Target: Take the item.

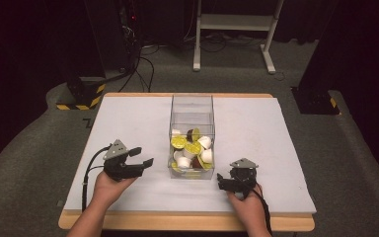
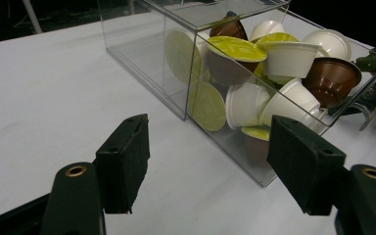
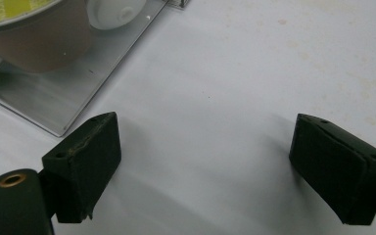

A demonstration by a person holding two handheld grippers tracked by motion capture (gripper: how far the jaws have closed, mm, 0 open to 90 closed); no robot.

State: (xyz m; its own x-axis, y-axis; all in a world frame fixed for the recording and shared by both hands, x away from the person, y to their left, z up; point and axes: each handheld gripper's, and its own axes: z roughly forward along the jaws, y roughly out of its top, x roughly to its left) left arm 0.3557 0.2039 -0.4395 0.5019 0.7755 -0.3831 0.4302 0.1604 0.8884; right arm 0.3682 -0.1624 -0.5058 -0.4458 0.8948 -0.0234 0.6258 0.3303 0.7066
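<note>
A clear box (image 1: 192, 136) stood in the middle of the white tabletop (image 1: 128, 123), and all places here are given from this box. Its near half was full of capsules (image 1: 191, 148): white ones, brown ones and some with yellow-green lids. Its far half held nothing.

The left gripper (image 1: 137, 157) was to the left of the box's near end, close to it but not touching. Its jaws were spread apart with nothing between them, and they pointed toward the box. In the left gripper view the box (image 2: 196, 105) lay just ahead of the gripper (image 2: 210, 166), with the capsules (image 2: 269, 78) pressed against the clear wall.

The right gripper (image 1: 225, 181) was to the right of the box's near corner, also close and also not touching. Its jaws were wide apart and empty over the bare tabletop (image 3: 235, 73). In the right gripper view the box corner (image 3: 68, 93) appeared at the upper left, a little beyond the gripper (image 3: 205, 161), with a brown capsule (image 3: 39, 39) inside it.
</note>
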